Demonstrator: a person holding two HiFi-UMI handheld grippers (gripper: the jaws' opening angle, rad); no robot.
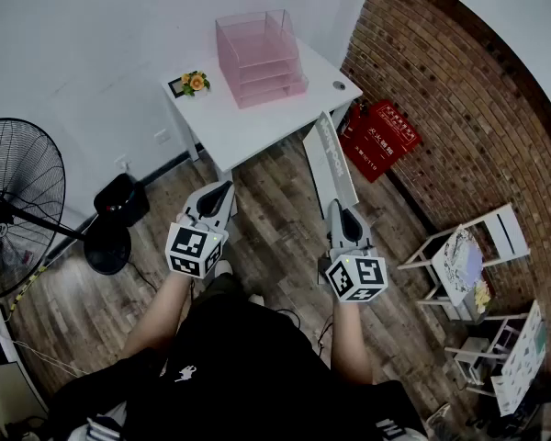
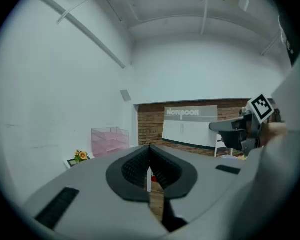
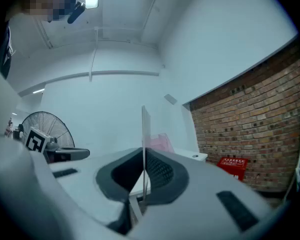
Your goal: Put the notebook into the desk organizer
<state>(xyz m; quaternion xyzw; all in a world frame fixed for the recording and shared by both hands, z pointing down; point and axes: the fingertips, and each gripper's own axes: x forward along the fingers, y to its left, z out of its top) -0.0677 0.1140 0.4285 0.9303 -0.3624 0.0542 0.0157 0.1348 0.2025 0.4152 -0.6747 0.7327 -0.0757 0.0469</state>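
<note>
The notebook (image 1: 329, 163) is a thin grey and white book. It stands on edge above the floor, with my right gripper (image 1: 335, 207) shut on its near end. In the right gripper view its edge (image 3: 143, 134) rises between the pads of my right gripper (image 3: 143, 156). The left gripper view shows its cover (image 2: 190, 126) side-on. The pink clear desk organizer (image 1: 257, 55) stands on the white table (image 1: 257, 127) ahead, beyond the notebook's far end. My left gripper (image 1: 225, 186) is shut and empty, level with the right one; its own view (image 2: 150, 151) faces the organizer (image 2: 110, 140).
A small flower ornament (image 1: 193, 83) sits left of the organizer. A black floor fan (image 1: 14, 205) stands at the left. A red crate (image 1: 381, 136) lies by the brick wall (image 1: 459, 108). White folding stands (image 1: 468, 265) are at the right.
</note>
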